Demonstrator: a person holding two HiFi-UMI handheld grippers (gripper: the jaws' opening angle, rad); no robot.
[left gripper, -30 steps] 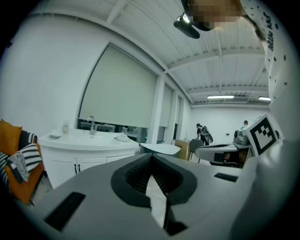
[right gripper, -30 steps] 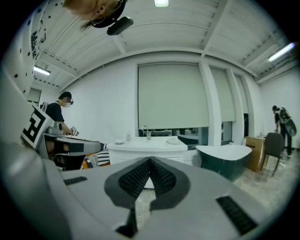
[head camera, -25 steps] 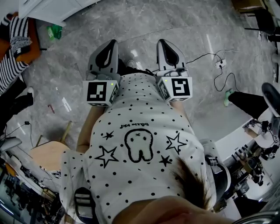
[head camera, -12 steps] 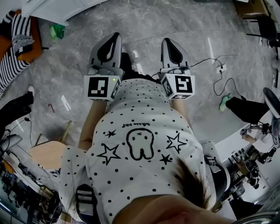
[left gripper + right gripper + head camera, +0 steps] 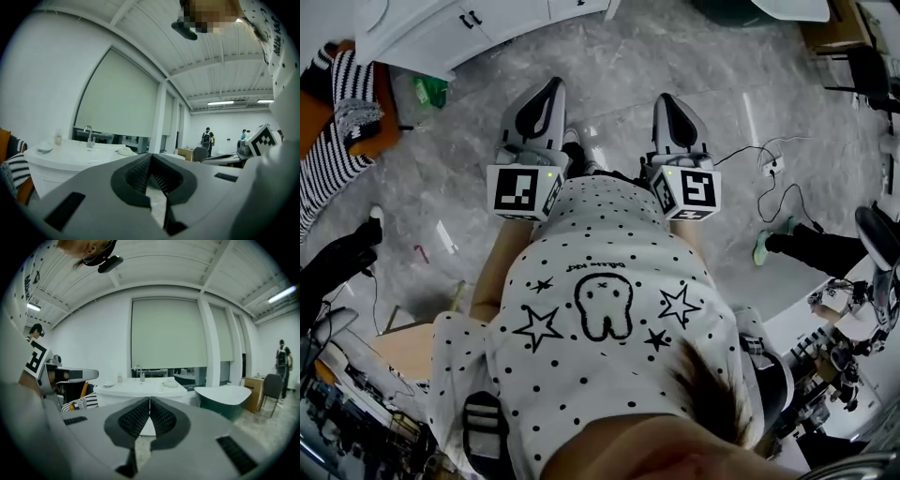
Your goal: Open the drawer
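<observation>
We logged left gripper [image 5: 547,90], right gripper [image 5: 667,101]: jaws clenched, empty; white sink cabinet [image 5: 422,42] well apart; opening seemingly unstarted.

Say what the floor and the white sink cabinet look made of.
The floor looks like grey veined stone or stone-look tile. It is polished: light streaks reflect off it and seams show. The sink cabinet is smooth, plain white, perhaps lacquered board under a moulded top. It is too distant to be sure.
</observation>
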